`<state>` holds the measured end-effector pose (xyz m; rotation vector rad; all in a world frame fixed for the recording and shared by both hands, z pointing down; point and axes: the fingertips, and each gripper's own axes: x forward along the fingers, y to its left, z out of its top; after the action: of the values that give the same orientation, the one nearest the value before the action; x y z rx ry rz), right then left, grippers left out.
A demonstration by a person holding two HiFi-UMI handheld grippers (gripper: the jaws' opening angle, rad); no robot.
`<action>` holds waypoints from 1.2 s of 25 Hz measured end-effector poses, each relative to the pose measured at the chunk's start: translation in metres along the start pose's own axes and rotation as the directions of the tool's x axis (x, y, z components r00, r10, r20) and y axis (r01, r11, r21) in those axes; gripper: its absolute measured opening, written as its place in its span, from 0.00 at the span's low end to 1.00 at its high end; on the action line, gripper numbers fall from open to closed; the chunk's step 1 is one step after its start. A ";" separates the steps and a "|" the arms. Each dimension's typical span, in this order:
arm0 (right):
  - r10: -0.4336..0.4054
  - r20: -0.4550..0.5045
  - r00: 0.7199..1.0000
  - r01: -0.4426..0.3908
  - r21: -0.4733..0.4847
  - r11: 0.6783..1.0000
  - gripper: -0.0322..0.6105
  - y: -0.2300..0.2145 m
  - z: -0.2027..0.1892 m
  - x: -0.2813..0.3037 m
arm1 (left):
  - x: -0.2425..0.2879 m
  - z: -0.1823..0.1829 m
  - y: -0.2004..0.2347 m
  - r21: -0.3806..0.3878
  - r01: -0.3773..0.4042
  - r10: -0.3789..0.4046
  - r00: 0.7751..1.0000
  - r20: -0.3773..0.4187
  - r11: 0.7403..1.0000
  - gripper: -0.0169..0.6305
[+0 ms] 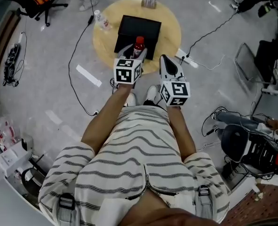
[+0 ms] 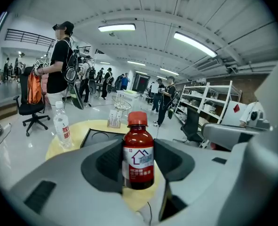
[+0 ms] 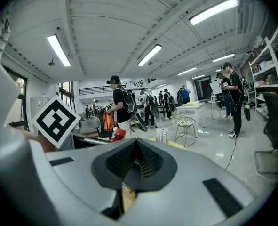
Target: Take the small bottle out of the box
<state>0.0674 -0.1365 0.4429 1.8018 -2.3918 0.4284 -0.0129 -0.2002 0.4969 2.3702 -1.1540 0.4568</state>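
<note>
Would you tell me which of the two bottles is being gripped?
The red-capped small bottle, clamped in the left gripper; the clear water bottle stands free on the table.

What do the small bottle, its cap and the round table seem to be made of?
Small bottle: glossy dark red-brown body; plastic or glass, as the shine fits both.
Cap: dull red, probably plastic.
Round table: smooth pale yellow top, perhaps wood or laminate; no grain shows.
</note>
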 end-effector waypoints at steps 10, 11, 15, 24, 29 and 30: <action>-0.002 0.030 1.000 0.003 -0.002 1.000 0.08 -0.004 0.015 0.000 | -0.016 0.021 -0.010 0.027 0.032 -0.034 0.996 0.087 0.999 0.36; -0.003 0.033 0.999 0.003 -0.004 1.000 0.08 -0.001 0.015 0.001 | -0.020 0.021 -0.009 0.029 0.032 -0.035 0.995 0.094 0.999 0.36; -0.002 0.047 0.999 0.003 -0.016 1.000 0.08 0.033 0.012 0.000 | -0.052 0.016 0.009 0.027 0.023 -0.026 0.992 0.124 0.999 0.36; -0.015 0.060 0.998 0.013 0.030 0.999 0.08 -0.017 0.025 0.007 | -0.032 0.043 -0.026 0.080 0.026 -0.042 0.979 0.201 0.996 0.36; -0.020 0.073 0.997 0.018 0.028 0.999 0.08 -0.016 0.029 0.008 | -0.039 0.049 -0.028 0.091 0.025 -0.045 0.972 0.228 0.996 0.36; -0.019 0.072 0.997 0.017 0.029 0.999 0.08 -0.017 0.029 0.009 | -0.039 0.050 -0.028 0.091 0.025 -0.046 0.971 0.233 0.996 0.36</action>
<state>0.0830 -0.1570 0.4201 1.8811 -2.4261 0.4038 -0.0089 -0.1865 0.4285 2.5708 -1.2130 0.2217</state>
